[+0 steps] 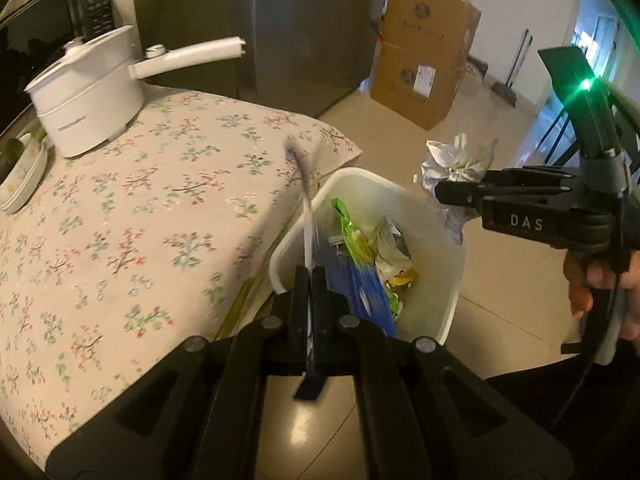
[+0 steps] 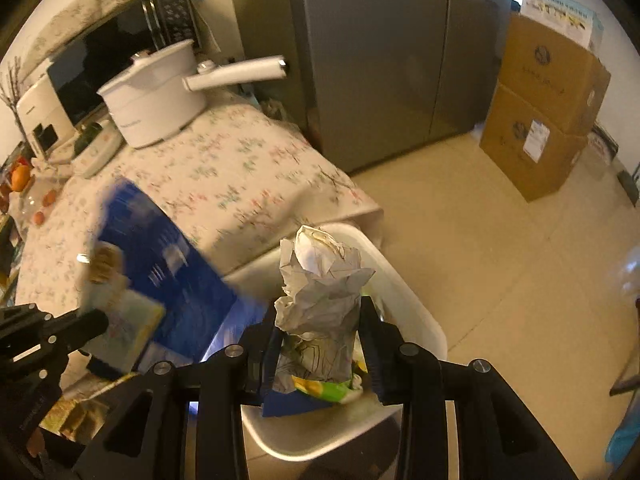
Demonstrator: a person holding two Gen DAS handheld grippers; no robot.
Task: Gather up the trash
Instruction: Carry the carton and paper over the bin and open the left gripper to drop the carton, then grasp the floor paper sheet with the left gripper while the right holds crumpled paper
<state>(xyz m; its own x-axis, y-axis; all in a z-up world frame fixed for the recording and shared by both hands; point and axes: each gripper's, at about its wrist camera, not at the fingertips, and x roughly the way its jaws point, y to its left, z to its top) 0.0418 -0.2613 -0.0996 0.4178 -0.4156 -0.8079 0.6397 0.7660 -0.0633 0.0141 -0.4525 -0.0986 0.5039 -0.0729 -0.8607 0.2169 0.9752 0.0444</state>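
My left gripper is clamped on a flat blue packet just above the white bin. My right gripper pinches crumpled paper over the bin's far right rim.

Tongs: two, left tongs and right tongs
Waste bin: one
Crumpled paper ball: one
Blue packet: one
White pot: one
Cardboard boxes: two, stacked, at 1 o'clock
Desk: one
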